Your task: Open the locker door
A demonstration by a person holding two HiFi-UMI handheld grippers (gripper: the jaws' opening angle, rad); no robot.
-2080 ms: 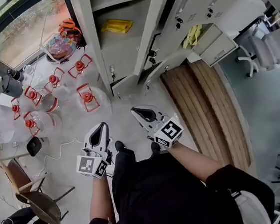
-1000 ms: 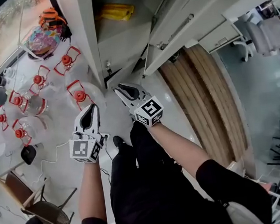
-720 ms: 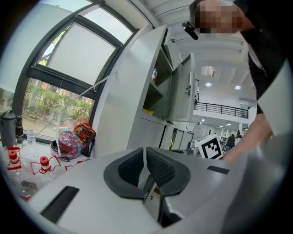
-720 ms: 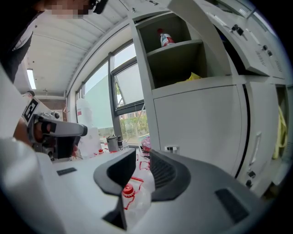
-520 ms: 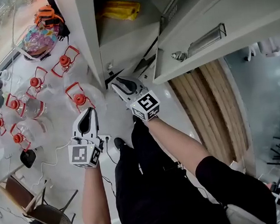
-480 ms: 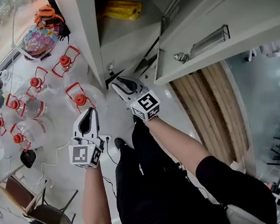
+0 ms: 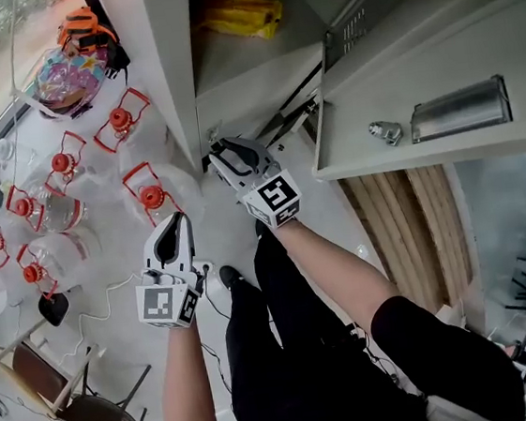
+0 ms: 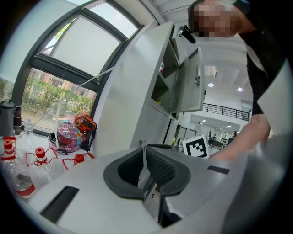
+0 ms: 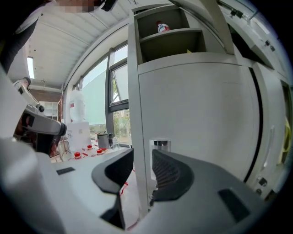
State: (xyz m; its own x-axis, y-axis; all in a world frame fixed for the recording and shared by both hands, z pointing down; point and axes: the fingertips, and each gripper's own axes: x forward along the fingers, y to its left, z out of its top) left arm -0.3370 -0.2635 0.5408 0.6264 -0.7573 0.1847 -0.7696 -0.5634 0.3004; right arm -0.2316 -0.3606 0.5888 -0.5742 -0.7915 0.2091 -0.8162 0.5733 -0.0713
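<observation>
The grey lower locker door (image 7: 251, 88) stands shut below a shelf; its small chrome handle (image 7: 212, 133) is at its left edge. My right gripper (image 7: 221, 149) is right at that handle. In the right gripper view the jaws are opening, the door (image 9: 197, 114) fills the view, and its left edge runs up between the jaws of the right gripper (image 9: 143, 157), with the handle (image 9: 160, 145) just past the right jaw. No pad presses on anything. My left gripper (image 7: 174, 222) hangs lower left, away from the locker; in its own view the left gripper (image 8: 145, 153) is shut and empty.
An upper locker door (image 7: 431, 110) swings open overhead at the right, with a latch knob (image 7: 386, 131). A yellow thing (image 7: 239, 16) lies on the shelf. Several red-capped bottles (image 7: 148, 194) and a colourful bag (image 7: 68, 71) stand left. A chair (image 7: 78, 405) is lower left.
The person has stepped closer to the lockers. My right gripper has moved up to the lower door's handle and its jaws have spread. The left gripper has stayed low at the left.
</observation>
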